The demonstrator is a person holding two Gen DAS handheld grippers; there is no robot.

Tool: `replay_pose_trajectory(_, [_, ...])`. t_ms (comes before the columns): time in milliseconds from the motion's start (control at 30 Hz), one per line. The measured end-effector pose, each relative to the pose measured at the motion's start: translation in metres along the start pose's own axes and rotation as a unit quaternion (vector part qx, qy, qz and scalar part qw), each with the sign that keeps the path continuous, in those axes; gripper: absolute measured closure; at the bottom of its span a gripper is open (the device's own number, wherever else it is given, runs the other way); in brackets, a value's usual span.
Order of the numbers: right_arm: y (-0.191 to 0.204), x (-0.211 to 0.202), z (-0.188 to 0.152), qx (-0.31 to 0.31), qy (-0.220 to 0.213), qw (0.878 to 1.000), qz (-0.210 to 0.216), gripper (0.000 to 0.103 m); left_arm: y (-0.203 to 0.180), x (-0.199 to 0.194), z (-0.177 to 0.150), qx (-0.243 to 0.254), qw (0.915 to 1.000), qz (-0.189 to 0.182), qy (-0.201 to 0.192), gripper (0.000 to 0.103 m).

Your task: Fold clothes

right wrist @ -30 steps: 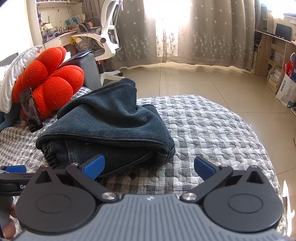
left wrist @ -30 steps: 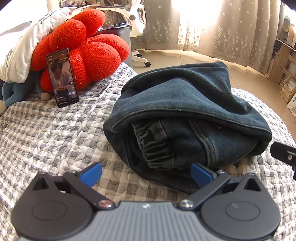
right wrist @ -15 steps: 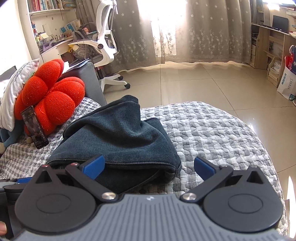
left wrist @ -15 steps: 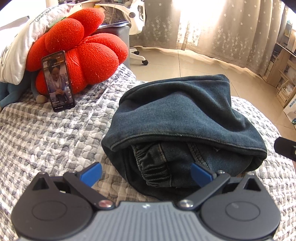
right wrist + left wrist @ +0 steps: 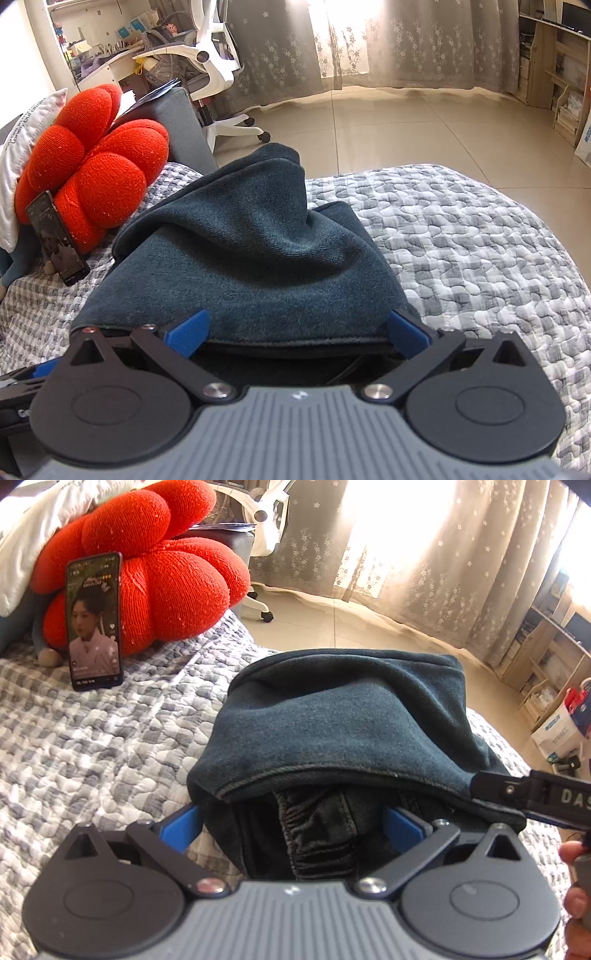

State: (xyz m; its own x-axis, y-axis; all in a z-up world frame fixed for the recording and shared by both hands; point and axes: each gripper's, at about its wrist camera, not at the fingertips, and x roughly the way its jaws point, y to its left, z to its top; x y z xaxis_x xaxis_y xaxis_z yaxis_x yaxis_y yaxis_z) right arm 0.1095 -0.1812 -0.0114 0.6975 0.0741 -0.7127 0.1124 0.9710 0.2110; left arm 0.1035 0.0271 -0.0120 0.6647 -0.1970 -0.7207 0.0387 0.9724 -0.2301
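Left wrist view: both spread claws, left claw (image 5: 291, 825) and right claw (image 5: 297, 332), straddle floppy, heavy folded jeans (image 5: 343, 727); grip that thick near edge.

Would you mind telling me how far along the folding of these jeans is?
Mostly done, it seems: the jeans lie as a thick folded bundle on the quilt, elastic waistband tucked inside. In hand: the left gripper and right gripper are both open, straddling the bundle's near edge without clamping it. Probably left: a final fold or tidy, since the top layer humps up unevenly.
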Motion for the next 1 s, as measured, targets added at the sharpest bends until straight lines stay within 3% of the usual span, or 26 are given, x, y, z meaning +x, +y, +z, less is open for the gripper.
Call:
replay_pose_trajectory(267, [0.007,0.020,-0.016,-0.053,-0.039,0.998,-0.021,0.000,0.014,0.017,-0.009,-0.030,0.9981,-0.055,0.000,0.000])
replay_pose_trajectory(467, [0.000,0.019,-0.030,-0.071,-0.091,0.993,-0.004,0.000,0.020,0.022,-0.016,-0.042,0.9968,-0.069,-0.002,0.000])
replay_pose_trajectory(633, [0.008,0.002,-0.035,-0.116,-0.126,0.985,-0.014,0.000,0.028,0.014,-0.017,-0.053,0.9954,-0.080,-0.001,0.000])
replay_pose_trajectory(767, [0.016,-0.017,-0.037,-0.154,-0.150,0.976,0.022,0.000,0.027,-0.002,-0.021,-0.024,0.9967,-0.072,-0.030,0.000])
replay_pose_trajectory(900, [0.035,-0.026,-0.047,-0.200,-0.165,0.964,0.059,0.000,0.028,-0.016,-0.023,-0.007,0.9973,-0.056,-0.047,0.014])
replay_pose_trajectory(1000, [0.047,-0.028,-0.053,-0.223,-0.172,0.957,0.075,0.006,0.038,-0.021,-0.023,-0.016,0.9974,-0.050,-0.048,0.017])
